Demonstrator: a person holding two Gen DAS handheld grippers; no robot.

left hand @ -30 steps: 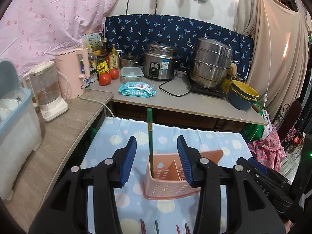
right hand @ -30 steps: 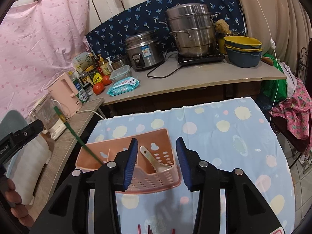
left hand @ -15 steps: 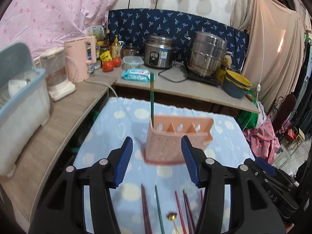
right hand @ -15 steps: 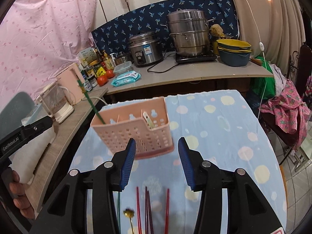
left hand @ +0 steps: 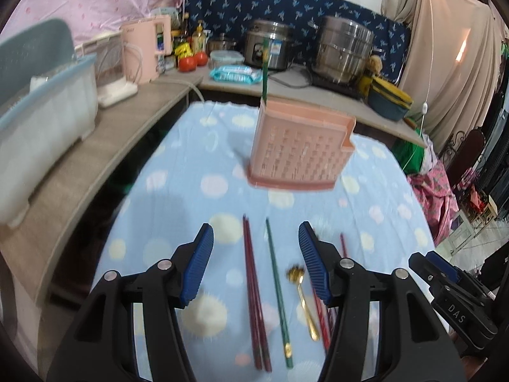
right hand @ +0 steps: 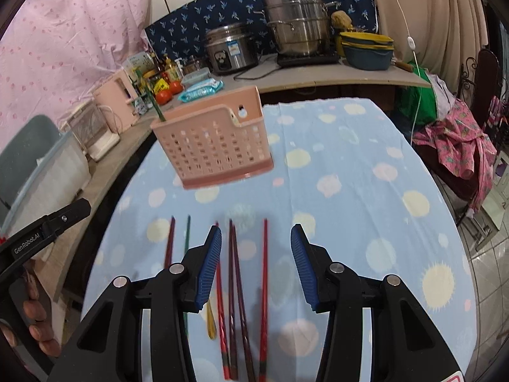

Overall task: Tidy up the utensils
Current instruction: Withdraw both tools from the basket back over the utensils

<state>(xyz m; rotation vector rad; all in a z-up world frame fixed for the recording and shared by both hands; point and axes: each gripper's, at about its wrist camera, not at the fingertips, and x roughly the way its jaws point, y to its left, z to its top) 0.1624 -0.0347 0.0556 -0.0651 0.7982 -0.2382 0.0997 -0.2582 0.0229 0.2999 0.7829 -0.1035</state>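
Left wrist view: our left gripper (left hand: 256, 264) stands open over the blue dotted cloth (left hand: 178, 197), its jaws having just widened, nothing pinched. Between them lie dark red chopsticks (left hand: 254, 299), a green chopstick (left hand: 278, 296) and a gold spoon (left hand: 302, 299). At twelve o'clock stands the pink utensil basket (left hand: 299, 151), one green chopstick upright in it. Our right gripper (right hand: 256, 262) is open too, over red chopsticks (right hand: 235, 289); the basket (right hand: 213, 146) sits at eleven o'clock.

Ahead of me a grey L-shaped wooden counter (left hand: 152, 111) runs beneath a navy leaf-print cloth backdrop (left hand: 286, 6), with a pink dotted curtain (right hand: 63, 38) left and beige drapes (left hand: 445, 47) right.
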